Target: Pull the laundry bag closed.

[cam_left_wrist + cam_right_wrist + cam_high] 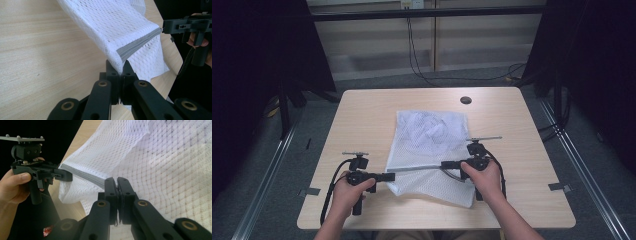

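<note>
Contents of the white mesh laundry bag on the table were too blurred to identify. Left gripper and right gripper fingers were clamped shut on opposite ends of its grey zipper band, stretched taut between them.

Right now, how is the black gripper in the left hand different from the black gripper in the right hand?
The black left gripper pinches the grey strip of the white mesh bag at its left end, off the bag's edge; the black right gripper pinches the strip's other end, over the bag. The left gripper sits nearer the person, the right one farther up the wooden table. Both are shut on the strip, pointing toward each other.
</note>
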Demonstrator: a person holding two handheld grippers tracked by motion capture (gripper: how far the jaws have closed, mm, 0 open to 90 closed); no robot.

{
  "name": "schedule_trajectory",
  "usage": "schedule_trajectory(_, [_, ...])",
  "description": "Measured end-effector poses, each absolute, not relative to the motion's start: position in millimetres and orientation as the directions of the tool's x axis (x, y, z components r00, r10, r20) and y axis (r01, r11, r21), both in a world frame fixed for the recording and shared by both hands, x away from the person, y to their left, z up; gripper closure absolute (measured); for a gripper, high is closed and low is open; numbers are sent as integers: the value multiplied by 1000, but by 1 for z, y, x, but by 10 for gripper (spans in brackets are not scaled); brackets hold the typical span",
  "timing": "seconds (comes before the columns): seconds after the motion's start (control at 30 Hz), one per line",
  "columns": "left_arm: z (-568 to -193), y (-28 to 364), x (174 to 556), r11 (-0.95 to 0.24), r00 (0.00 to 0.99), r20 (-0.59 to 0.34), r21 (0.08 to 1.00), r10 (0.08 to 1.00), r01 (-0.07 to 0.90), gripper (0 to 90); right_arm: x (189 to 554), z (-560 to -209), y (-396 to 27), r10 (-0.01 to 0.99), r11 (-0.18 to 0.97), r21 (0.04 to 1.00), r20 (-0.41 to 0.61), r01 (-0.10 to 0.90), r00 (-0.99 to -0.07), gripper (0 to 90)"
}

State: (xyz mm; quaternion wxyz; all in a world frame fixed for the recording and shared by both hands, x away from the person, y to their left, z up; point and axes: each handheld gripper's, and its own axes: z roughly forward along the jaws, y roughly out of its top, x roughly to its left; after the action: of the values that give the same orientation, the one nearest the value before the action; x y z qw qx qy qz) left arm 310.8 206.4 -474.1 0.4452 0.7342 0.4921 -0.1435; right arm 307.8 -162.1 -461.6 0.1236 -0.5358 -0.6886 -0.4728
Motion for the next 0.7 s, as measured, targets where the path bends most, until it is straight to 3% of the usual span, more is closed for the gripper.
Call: schedule_trajectory(0.7, [-473, 209, 311, -105, 462, -653, 508, 600, 855, 882, 306, -464, -176, 640, -33, 518, 667, 854, -380, 878])
